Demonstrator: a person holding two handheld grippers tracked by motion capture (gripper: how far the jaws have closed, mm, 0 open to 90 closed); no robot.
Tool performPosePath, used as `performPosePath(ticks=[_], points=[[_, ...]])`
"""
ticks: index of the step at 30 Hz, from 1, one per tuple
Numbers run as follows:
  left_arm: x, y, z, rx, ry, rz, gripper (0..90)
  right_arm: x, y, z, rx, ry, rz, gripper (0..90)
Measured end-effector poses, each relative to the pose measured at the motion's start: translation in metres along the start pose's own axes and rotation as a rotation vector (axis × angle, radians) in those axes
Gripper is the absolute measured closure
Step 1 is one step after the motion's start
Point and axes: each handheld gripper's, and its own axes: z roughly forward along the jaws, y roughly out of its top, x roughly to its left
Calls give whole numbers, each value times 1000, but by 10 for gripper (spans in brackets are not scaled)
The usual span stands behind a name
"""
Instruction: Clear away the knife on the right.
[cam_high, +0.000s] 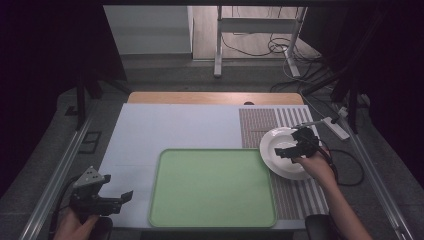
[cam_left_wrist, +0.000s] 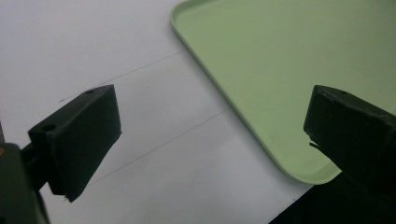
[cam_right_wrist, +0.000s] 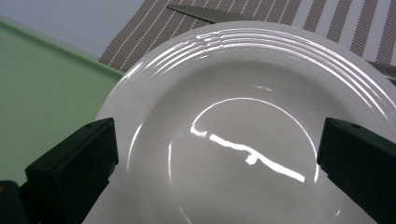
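A white plate (cam_high: 280, 145) with a ribbed rim (cam_right_wrist: 243, 39) lies on a brown striped mat (cam_high: 257, 125), just right of a light green tray (cam_high: 212, 187). My right gripper (cam_high: 286, 149) hovers over the plate, open, its jaws spread wide with nothing between them (cam_right_wrist: 217, 158). My left gripper (cam_high: 117, 199) is at the table's near left corner, open and pointing toward the tray's near left corner (cam_left_wrist: 299, 172). Its jaws hold nothing (cam_left_wrist: 210, 140).
A white sheet (cam_high: 175, 125) covers the table under the tray. A piece of metal cutlery (cam_right_wrist: 210, 13) lies on the striped mat beyond the plate. A white power strip (cam_high: 336, 127) and cables sit off the table's right edge. A desk frame (cam_high: 260, 30) stands on the floor behind.
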Motion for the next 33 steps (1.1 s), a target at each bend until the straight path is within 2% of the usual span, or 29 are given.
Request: performPosePath(ticks=[5, 13, 17, 33], points=[[0, 0, 0, 0, -1, 0, 41, -7, 8, 5, 3, -26, 3, 0], [0, 0, 0, 1, -1, 0, 41, -26, 23, 15, -3, -63, 22, 0], [0, 0, 0, 0, -2, -3, 41, -33, 30, 22, 4, -60, 33, 0], [0, 0, 0, 1, -3, -2, 41, -54, 52, 45, 19, -108, 43, 0]])
